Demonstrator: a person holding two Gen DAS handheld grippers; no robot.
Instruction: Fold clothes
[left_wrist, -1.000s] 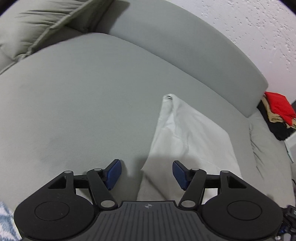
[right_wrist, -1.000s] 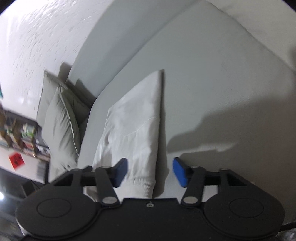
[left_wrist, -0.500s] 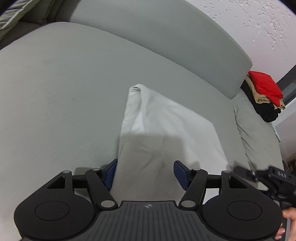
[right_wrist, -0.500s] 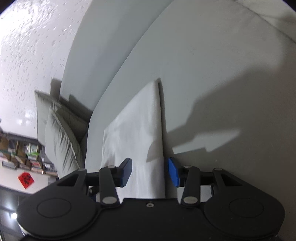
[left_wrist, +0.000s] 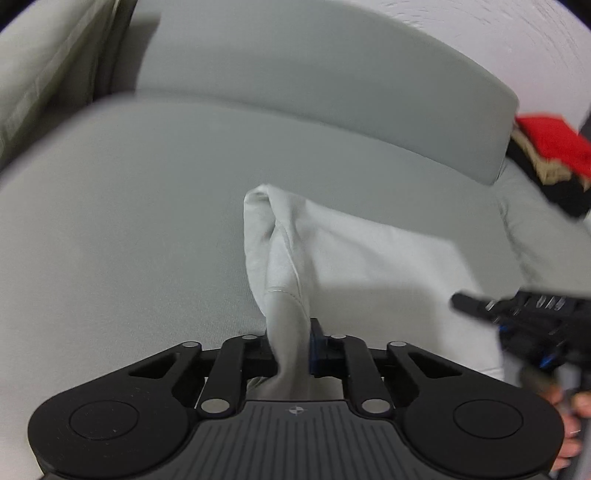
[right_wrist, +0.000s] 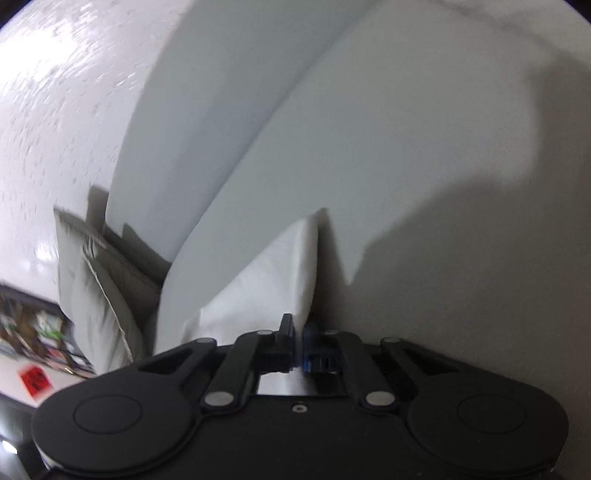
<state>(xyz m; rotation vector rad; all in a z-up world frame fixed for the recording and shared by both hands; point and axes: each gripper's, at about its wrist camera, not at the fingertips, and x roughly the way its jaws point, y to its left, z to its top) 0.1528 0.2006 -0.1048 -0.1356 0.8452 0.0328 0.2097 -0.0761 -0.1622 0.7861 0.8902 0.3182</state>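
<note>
A white folded garment (left_wrist: 369, 266) lies on the grey sofa seat (left_wrist: 129, 221). My left gripper (left_wrist: 291, 339) is closing its jaws on the garment's near left corner; a bunched ridge of cloth rises between the pads. In the right wrist view the same garment (right_wrist: 273, 273) runs away as a white wedge, and my right gripper (right_wrist: 298, 332) is shut on its near edge, a thin layer pinched between the blue pads. The right gripper (left_wrist: 517, 310) also shows at the right edge of the left wrist view, held by a hand (left_wrist: 565, 402).
The sofa backrest (left_wrist: 314, 74) curves behind the garment. A stack of red, tan and black clothes (left_wrist: 546, 147) sits at the far right end. Grey cushions (right_wrist: 96, 295) lean at the other end, with a cluttered shelf (right_wrist: 37, 332) beyond.
Both grippers moved in over the garment's near edge and went from open to shut on it. The left corner of the cloth is now bunched up between the left pads.
</note>
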